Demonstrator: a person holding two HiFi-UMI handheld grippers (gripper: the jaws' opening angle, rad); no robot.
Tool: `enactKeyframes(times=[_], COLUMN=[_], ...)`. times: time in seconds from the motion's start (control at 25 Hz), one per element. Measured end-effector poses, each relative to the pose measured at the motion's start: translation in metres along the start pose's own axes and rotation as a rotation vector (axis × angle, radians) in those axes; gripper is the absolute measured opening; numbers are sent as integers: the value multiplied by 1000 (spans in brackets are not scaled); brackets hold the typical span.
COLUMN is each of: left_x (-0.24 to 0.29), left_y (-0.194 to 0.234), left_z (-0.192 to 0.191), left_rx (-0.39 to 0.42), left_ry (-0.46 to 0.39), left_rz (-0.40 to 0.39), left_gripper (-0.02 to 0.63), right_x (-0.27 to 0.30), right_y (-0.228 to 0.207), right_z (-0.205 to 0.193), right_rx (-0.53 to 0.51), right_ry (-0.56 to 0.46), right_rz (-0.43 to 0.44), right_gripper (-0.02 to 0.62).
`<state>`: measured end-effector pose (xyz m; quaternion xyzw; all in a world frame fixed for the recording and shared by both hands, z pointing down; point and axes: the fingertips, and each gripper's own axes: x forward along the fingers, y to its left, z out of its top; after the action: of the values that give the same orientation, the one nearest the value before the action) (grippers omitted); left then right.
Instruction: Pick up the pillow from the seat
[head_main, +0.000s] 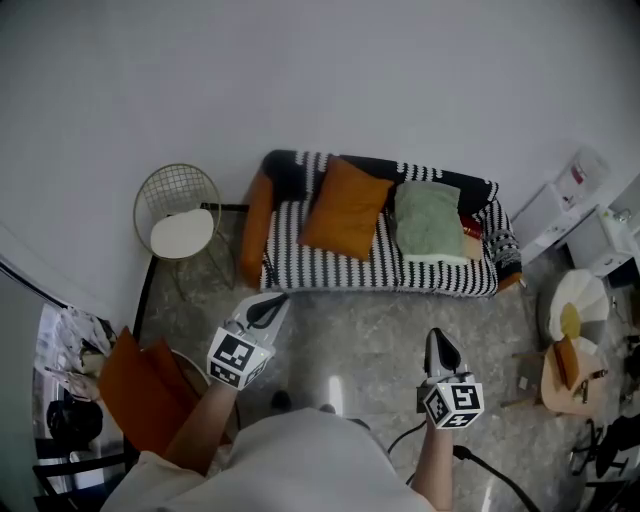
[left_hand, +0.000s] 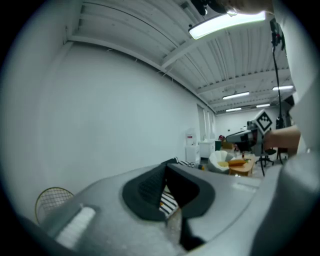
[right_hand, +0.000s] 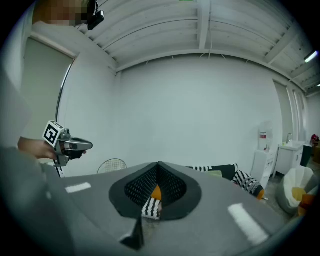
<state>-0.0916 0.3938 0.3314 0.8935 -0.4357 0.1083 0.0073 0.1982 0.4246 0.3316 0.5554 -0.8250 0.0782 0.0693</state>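
We note the striped sofa (head_main: 330, 270) along the wall (head_main: 300, 70), its length running left to right in the head view. It holds two pillows.

The orange pillow (head_main: 345, 208) sits on the left half of the seat and leans on the backrest. It is turned so one corner points up at the backrest, and its long axis runs from backrest to front edge, tilted a little to the left at the near end. The green pillow (head_main: 428, 220) lies on the right half, just beside the orange one. Its long axis also runs back to front, and its near edge rests on a paler cushion.

Left of the sofa, the wire chair (head_main: 165, 190) carries a round white pad (head_main: 182, 234). At the far right, a white tub chair (head_main: 588, 290) has something yellow (head_main: 570, 322) in it; we cannot tell what.

The left hand-held gripper (head_main: 272, 303) has its jaws fully together with nothing between them. The right hand-held gripper (head_main: 440, 342) is the same: closed and empty. Both are over the floor (head_main: 380, 330), pointed toward the sofa and well apart from it.
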Motion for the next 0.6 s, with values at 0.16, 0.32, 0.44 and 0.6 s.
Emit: enactKeyframes(times=[0.16, 0.32, 0.44, 0.6], left_x=[0, -3, -5, -13], left_y=[0, 0, 1, 5], left_z=[-2, -7, -12, -22], left_rx=[-4, -4, -10, -5], left_ry=[5, 15, 28, 51], left_rz=[-7, -14, -19, -28], left_gripper=[-2, -2, -2, -2], right_x=[0, -3, -4, -6], right_y=[2, 6, 12, 23], right_z=[0, -4, -8, -16], right_rx=[6, 6, 10, 30], right_ry=[-2, 11, 17, 15], right_rz=[1, -4, -6, -20], right_gripper=[5, 5, 5, 5])
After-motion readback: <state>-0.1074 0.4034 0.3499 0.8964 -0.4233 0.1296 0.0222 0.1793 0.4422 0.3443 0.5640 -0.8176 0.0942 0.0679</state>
